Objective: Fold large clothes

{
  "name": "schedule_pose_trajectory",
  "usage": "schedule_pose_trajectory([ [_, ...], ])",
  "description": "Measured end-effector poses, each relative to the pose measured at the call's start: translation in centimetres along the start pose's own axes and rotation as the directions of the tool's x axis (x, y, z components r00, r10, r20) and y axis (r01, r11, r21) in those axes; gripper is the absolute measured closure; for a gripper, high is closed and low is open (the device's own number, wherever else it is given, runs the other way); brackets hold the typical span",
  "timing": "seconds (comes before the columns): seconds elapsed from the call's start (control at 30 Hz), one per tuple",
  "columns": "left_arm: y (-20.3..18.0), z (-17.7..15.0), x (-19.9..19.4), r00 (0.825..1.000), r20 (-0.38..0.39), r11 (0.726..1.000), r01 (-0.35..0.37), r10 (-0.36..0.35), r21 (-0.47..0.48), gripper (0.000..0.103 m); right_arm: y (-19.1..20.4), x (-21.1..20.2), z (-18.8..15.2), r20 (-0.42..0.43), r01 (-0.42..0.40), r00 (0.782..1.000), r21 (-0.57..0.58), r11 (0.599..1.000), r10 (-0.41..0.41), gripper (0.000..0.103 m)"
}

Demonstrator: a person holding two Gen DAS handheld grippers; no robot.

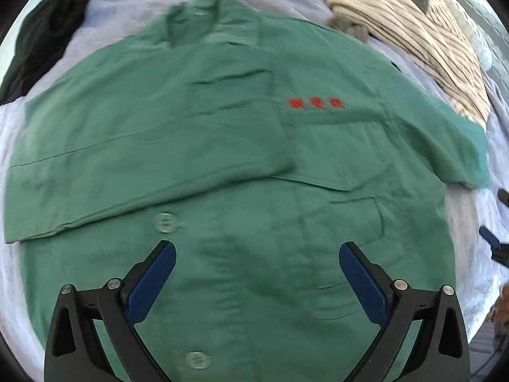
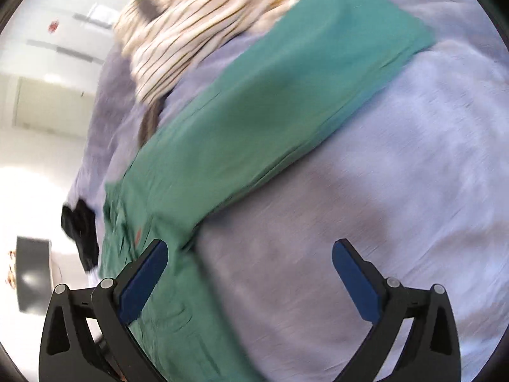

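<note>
A large green button shirt (image 1: 241,146) with three red marks on the chest lies face up on a pale lilac bedsheet (image 1: 127,3). Its left sleeve is folded across the front; the other sleeve (image 2: 286,95) stretches out flat to the side. My left gripper (image 1: 257,251) hovers open above the shirt's lower front, near a clear button (image 1: 164,222), nothing between its blue pads. My right gripper (image 2: 249,251) is wide open over the sheet beside the shirt's side, below the outstretched sleeve, holding nothing. The right wrist view is blurred.
A cream striped garment (image 1: 410,31) is heaped at the back right, touching the sleeve's end. A black garment (image 1: 41,38) lies at the back left. The right wrist view shows a white wall and a dark box (image 2: 33,273) beyond the bed's edge.
</note>
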State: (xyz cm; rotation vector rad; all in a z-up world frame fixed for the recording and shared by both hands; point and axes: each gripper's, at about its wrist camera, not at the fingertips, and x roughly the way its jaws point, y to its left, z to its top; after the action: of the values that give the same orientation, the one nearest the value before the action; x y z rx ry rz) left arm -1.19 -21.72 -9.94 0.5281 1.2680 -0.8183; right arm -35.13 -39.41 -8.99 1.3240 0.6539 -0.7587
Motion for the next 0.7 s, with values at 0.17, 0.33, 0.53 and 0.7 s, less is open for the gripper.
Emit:
schedule_pose_trajectory([
  [0.17,-2.4,0.8,0.1,1.0,0.013,1.0,-0.004,0.004,0.014,0.0,-4.7,-0.8,4.7,0.062,-0.032,0.998,0.119,0.992,0.025,0.0],
  [0.33,-3.4,1.7,0.5,1.0,0.015,1.0,-0.004,0.004,0.009,0.0,-8.3,-0.2,9.0,0.133,-0.162,0.982,0.26,0.952,0.131,0.0],
  [0.53,-3.8,2.0,0.6,0.999,0.031,1.0,-0.013,0.013,0.0,0.0,-10.0,1.5,12.2,0.214,-0.278,0.954,0.378,0.883,0.208,0.0],
  [0.7,-2.5,2.3,0.1,0.998,0.06,1.0,-0.02,0.021,-0.017,0.0,-10.4,2.6,13.2,0.224,-0.337,0.94,0.473,0.814,0.258,0.062],
])
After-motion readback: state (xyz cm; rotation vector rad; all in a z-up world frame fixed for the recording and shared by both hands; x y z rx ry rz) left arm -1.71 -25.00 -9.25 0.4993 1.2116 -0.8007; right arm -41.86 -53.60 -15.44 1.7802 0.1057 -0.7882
